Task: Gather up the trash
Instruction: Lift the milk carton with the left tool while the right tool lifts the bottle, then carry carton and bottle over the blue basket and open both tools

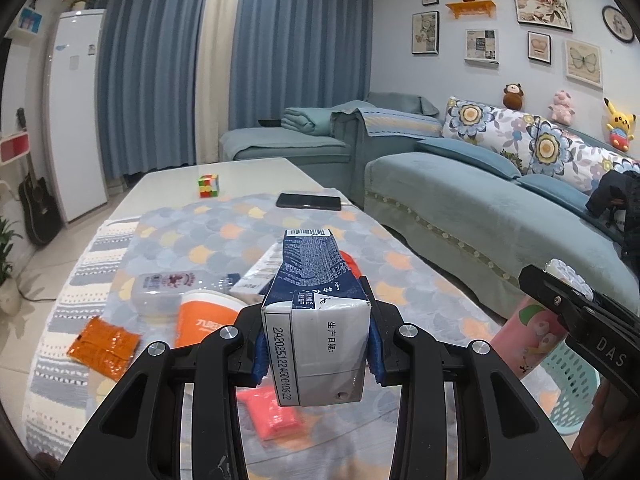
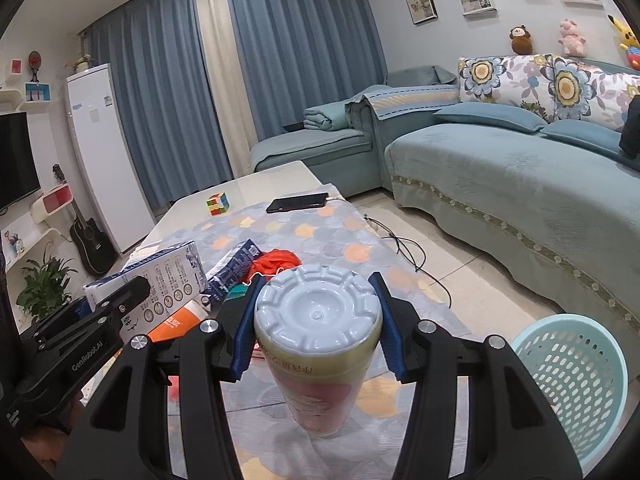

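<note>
My left gripper point(image 1: 316, 346) is shut on a blue and white milk carton point(image 1: 312, 280), its blue pads pressing both sides, and holds it above the table. My right gripper point(image 2: 318, 332) is shut on a pink drink bottle point(image 2: 320, 392) whose white base faces the camera. The teal mesh basket point(image 2: 576, 384) stands on the floor at the lower right, beside the table. In the left wrist view the right gripper's finger point(image 1: 560, 304) and the bottle point(image 1: 528, 336) show at the right edge, above the basket point(image 1: 572, 380). Seen from the right wrist, the carton point(image 2: 160, 284) is at the left.
On the patterned tablecloth point(image 1: 224, 232) lie an orange packet point(image 1: 104, 342), an orange cup point(image 1: 204, 320), a clear bottle point(image 1: 168, 288), another carton point(image 2: 236, 268) and a red wrapper point(image 2: 276, 262). Farther back are a phone point(image 1: 308, 201) and a puzzle cube point(image 1: 209, 185). A sofa point(image 2: 500, 184) and a floor cable point(image 2: 412, 252) are on the right.
</note>
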